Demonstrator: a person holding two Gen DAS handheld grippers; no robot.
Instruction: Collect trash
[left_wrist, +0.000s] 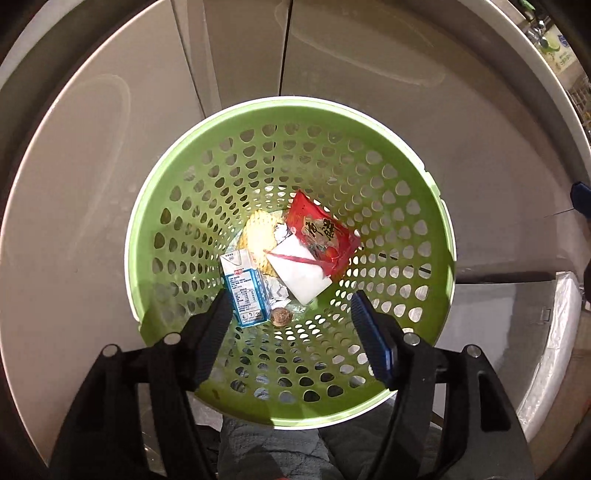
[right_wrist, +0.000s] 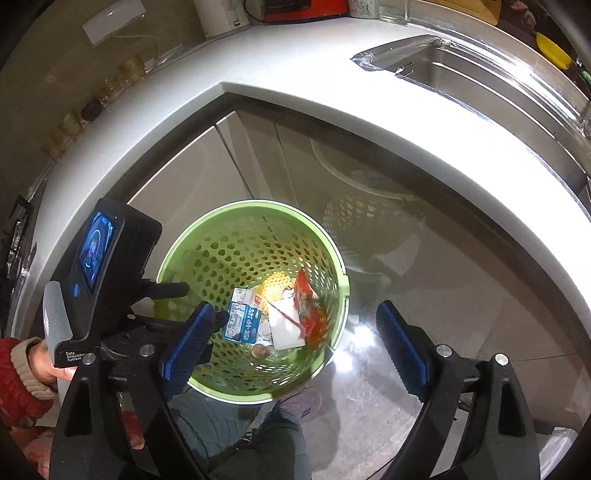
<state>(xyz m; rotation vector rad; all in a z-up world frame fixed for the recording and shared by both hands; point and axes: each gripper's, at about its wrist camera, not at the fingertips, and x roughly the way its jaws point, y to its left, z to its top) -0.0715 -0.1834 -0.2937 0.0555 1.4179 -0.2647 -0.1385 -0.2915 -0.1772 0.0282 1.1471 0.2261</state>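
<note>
- Both of my grippers hang spread apart and empty: the left gripper (left_wrist: 291, 306) directly over the green basket (left_wrist: 417, 162), the right gripper (right_wrist: 295, 325) over its near rim.
- Down in the basket I see a blue milk carton (left_wrist: 245, 291), a red snack wrapper (left_wrist: 321, 230), a white packet (left_wrist: 299, 273) and crumpled foil (left_wrist: 277, 291).
- Behind the basket stand cabinet doors (right_wrist: 192, 177) under a white counter (right_wrist: 295, 74).

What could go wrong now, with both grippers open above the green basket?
1. The milk carton stands tilted near the left hand-held gripper; lowering might knock it over.
2. The green basket has holes, so the small coin-like disc might slip out if it is lifted.
</note>
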